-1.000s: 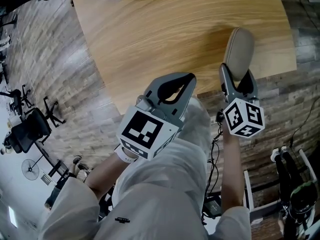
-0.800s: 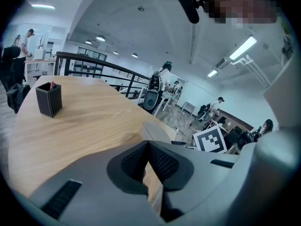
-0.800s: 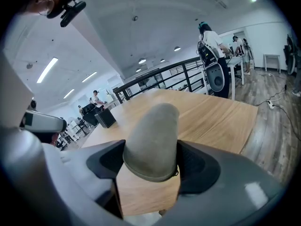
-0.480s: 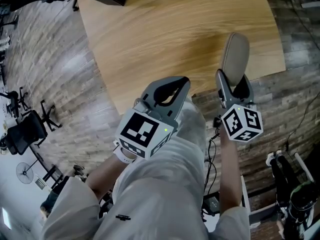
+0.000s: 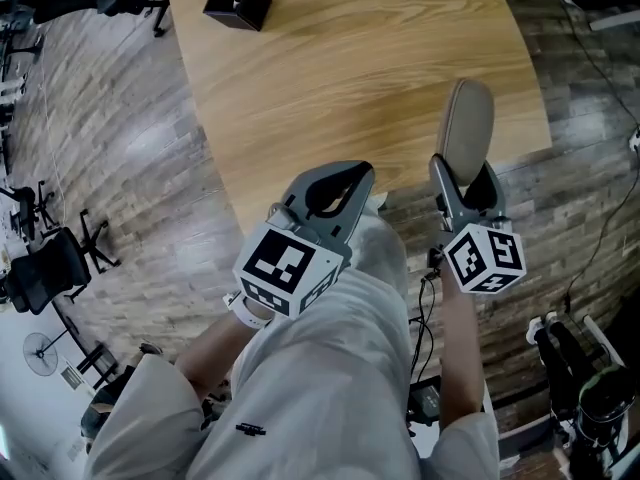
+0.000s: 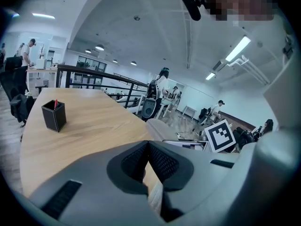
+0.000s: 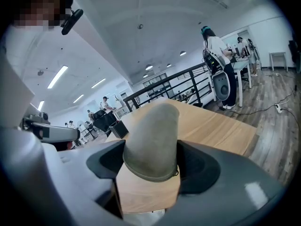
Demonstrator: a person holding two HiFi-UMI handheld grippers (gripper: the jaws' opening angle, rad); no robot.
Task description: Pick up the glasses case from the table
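Since the one glasses case is clamped between the jaws of the right claw and appears raised above the worktop near its edge, the pick-up is judged nearly done. The left claw is seen closed, empty. One black pen holder is counted on the worktop.

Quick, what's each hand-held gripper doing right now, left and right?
Left hand-held gripper: closed, with nothing between its jaws.
Right hand-held gripper: closed on the glasses case.
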